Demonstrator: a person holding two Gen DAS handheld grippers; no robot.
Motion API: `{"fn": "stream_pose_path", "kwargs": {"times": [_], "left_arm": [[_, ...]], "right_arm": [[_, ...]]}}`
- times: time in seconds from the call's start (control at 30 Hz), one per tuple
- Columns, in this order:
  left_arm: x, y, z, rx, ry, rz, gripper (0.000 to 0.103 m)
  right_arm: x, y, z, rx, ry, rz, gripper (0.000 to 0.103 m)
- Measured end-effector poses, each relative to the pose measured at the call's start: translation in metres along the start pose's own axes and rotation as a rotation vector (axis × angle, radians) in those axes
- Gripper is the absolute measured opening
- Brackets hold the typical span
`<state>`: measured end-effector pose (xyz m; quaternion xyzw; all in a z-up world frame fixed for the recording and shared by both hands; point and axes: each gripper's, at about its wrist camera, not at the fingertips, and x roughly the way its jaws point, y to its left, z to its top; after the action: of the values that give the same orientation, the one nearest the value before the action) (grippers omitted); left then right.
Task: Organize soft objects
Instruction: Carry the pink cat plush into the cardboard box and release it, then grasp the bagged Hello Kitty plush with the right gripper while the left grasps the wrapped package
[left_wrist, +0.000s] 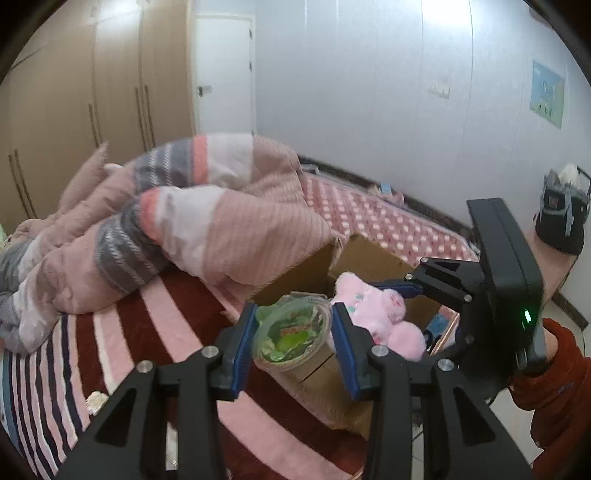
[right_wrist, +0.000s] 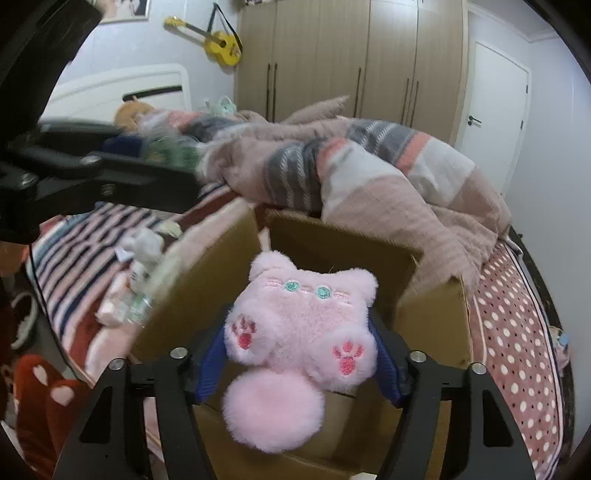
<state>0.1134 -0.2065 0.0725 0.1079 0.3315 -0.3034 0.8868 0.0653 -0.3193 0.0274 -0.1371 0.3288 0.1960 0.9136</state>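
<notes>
My left gripper (left_wrist: 293, 332) is shut on a clear round pack with green contents (left_wrist: 291, 330) and holds it above the near edge of an open cardboard box (left_wrist: 373, 258). My right gripper (right_wrist: 301, 354) is shut on a pink plush cat with a pompom tail (right_wrist: 303, 325) and holds it over the box (right_wrist: 207, 295). The plush (left_wrist: 373, 310) and the right gripper (left_wrist: 402, 291) also show in the left wrist view, just right of the pack. The left gripper appears blurred at upper left in the right wrist view (right_wrist: 110, 173).
The box stands on a bed with a striped red and pink blanket (left_wrist: 122, 332). A bunched pink and grey quilt (left_wrist: 207, 221) lies behind the box. Small white soft items (right_wrist: 142, 251) lie left of the box. A wardrobe (right_wrist: 351, 55) stands beyond.
</notes>
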Motion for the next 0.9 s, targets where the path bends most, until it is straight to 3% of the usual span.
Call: {"fn": "stream_pose_path", "kwargs": {"times": [0.17,0.27,0.43,0.5,0.63,0.9], "left_arm": [[0.037,-0.013,0.01,0.016,0.074,-0.021,0.037],[0.048,-0.014,0.01,0.02,0.094,-0.01,0.038],[0.042,-0.014,0.008,0.021,0.074,0.014,0.073],[0.028,-0.009,0.007,0.019,0.044,0.051,0.076],[-0.009,0.017,-0.001,-0.011,-0.011,0.126,0.094],[-0.097,0.087,-0.051,-0.072,-0.067,0.344,0.101]], "right_arm": [[0.003,-0.013,-0.018,-0.002,0.017,0.002,0.07],[0.0,-0.016,-0.023,0.005,0.011,0.013,0.079],[-0.009,-0.012,-0.027,0.016,-0.015,0.043,0.079],[-0.017,-0.007,-0.024,0.012,-0.042,0.043,0.079],[-0.036,0.01,-0.011,-0.003,-0.11,0.077,0.079],[-0.048,0.093,0.025,-0.091,-0.182,0.257,0.079]]}}
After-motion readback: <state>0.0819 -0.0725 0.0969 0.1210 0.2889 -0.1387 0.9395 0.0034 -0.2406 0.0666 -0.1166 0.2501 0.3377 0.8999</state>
